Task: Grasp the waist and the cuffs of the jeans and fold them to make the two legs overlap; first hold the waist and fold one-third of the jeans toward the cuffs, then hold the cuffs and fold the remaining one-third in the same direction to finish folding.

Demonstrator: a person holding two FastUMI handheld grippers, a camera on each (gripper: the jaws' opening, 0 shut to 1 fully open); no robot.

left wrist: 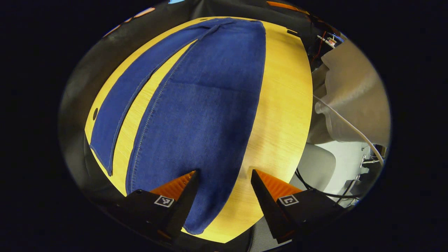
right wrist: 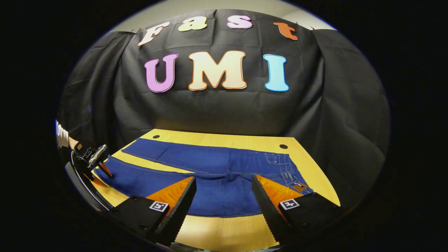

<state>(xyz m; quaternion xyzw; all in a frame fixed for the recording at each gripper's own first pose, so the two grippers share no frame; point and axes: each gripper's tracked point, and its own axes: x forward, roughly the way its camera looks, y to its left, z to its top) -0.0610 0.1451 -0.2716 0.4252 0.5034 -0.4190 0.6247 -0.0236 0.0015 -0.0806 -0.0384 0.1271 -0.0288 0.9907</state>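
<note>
Yellow wood-grain table, two dark round holes near its far edge. Black cloth wall hangs just behind the table. Beside the table: pale grey chair seat, white cable, beige drape.

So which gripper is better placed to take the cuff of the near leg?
Left, probably. The left gripper hangs open right over the near leg's cuff; the right gripper is open near the waist.

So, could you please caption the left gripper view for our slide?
Open left tool poised over the cuff end of unfolded jeans on a wooden table.
</note>
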